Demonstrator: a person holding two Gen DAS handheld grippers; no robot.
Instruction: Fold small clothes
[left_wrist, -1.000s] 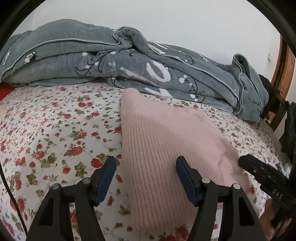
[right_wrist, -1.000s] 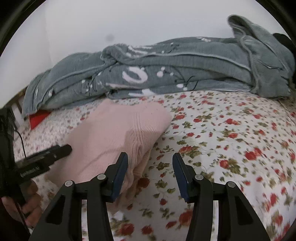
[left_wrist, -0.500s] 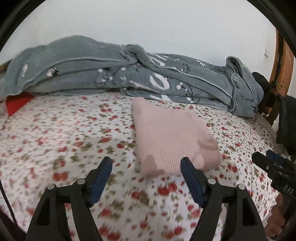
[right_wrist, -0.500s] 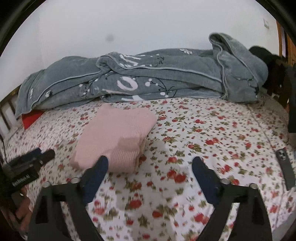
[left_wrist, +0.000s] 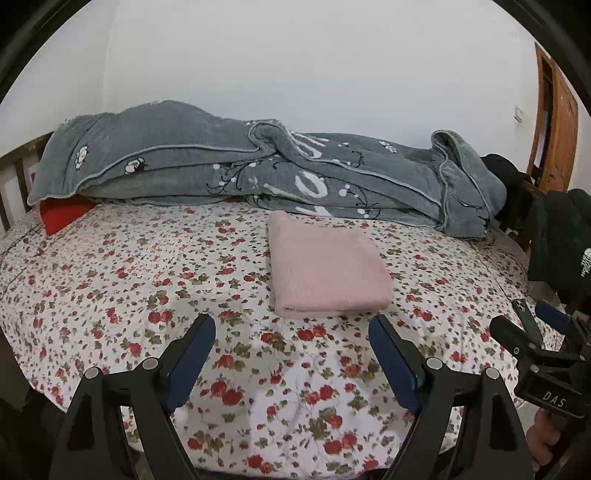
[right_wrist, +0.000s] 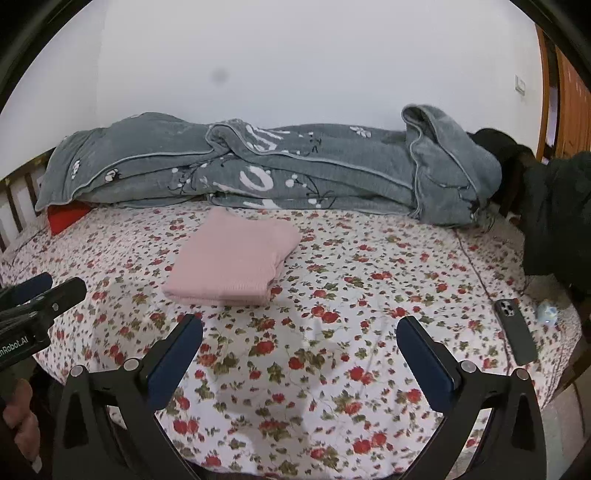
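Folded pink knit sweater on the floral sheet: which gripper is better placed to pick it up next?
Left, marginally. The folded pink knit sweater lies straight ahead between the left gripper's open jaws; for the right gripper it sits off to the left. Both jaws just opened, nothing between them.

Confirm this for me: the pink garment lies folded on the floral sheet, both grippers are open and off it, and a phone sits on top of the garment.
One thing is wrong. The phone is not on the pink garment; it lies on the floral sheet near the bed's right edge, well apart, as the right wrist view shows. The rest holds: left gripper and right gripper are open and off it.
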